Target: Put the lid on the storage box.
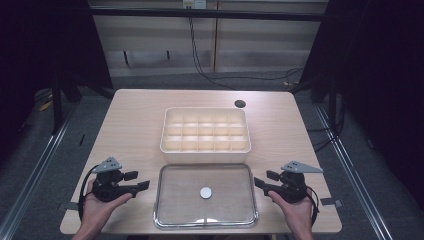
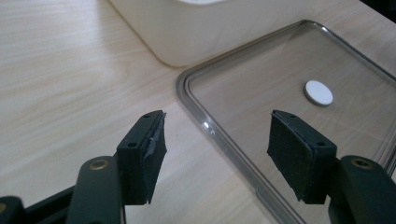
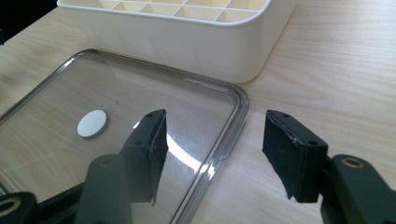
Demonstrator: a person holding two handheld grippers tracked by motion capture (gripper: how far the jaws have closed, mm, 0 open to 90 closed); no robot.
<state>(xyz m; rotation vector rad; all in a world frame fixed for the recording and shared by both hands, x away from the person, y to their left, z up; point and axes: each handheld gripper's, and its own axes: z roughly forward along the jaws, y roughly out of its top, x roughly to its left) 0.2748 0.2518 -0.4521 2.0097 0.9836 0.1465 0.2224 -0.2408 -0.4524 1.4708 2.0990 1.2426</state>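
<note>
Clear lid (image 1: 206,195): lying flat by the table's (image 1: 130,125) near edge, its left rim sitting between the left gripper's (image 2: 217,151) wide-open, empty jaws.
Right gripper (image 3: 212,151): gaping over the right rim, gripping nothing.
White disc (image 1: 206,192): resting at the lid's centre.
Divided tray (image 1: 205,146): standing just behind the lid, compartments showing nothing inside.

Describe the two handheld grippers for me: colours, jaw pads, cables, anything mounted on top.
Both the left gripper and right gripper are black, each with two blocky jaws faced with dark textured pads. A grey three-cornered plate sits on top of each, and a black cable trails back. No sleeves show on the forearms.
</note>
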